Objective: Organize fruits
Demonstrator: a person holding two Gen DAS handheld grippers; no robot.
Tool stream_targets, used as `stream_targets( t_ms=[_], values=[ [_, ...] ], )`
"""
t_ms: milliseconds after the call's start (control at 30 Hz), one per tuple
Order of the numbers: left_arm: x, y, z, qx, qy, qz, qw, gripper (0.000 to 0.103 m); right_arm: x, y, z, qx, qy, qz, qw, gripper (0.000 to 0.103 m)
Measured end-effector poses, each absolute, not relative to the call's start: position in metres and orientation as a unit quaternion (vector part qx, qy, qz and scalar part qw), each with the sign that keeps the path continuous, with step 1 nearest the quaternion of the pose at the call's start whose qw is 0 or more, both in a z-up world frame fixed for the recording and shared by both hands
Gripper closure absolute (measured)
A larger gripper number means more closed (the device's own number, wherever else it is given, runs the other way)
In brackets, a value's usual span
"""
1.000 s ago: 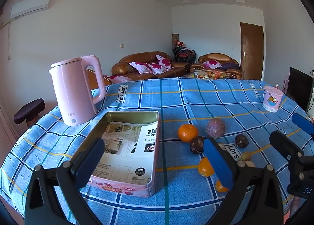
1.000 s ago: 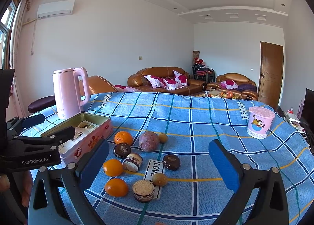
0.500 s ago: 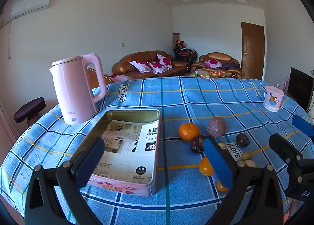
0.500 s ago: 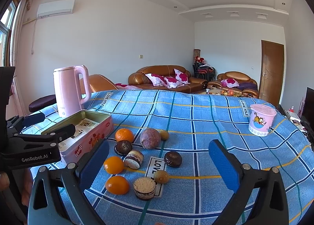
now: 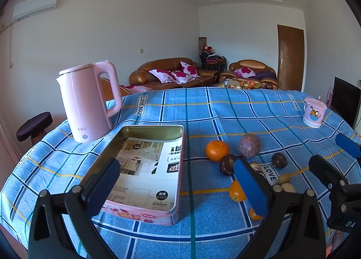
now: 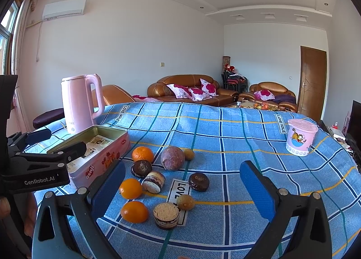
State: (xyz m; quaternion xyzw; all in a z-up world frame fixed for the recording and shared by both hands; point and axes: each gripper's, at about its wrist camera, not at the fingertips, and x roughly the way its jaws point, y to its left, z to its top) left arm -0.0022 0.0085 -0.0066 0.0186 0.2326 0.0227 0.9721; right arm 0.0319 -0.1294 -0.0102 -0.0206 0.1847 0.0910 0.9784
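Both grippers, left (image 5: 176, 182) and right (image 6: 182, 184), wide open, empty: approach nearest orange (image 6: 134, 211) square-on (skip cakes), drop in tin (image 6: 99, 144).

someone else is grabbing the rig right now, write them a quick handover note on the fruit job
Left gripper: open, empty, hovering over the near end of the pink tin.
Right gripper: open, empty, above the pile of items on the tablecloth.
Things: three oranges, a purple fruit and two small tan fruits lie loose right of the tin, mixed with round sandwich biscuits.
Done: nothing; the tin holds only a printed sheet.
Left: probably move every fruit into the tin, leaving the biscuits out.
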Motion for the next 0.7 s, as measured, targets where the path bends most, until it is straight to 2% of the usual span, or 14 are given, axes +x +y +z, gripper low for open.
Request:
stream_targets(
  t_ms=[433, 700],
  values=[
    [0.001, 0.0, -0.015, 0.022, 0.242, 0.02, 0.97, 0.0, 0.032, -0.134, -0.016, -0.022, 0.189, 0.086, 0.978, 0.001],
    [0.007, -0.029, -0.043, 0.031, 0.285, -0.046, 0.957, 0.004, 0.03, -0.152, -0.042, -0.033, 0.206, 0.058, 0.976, 0.001]
  ],
)
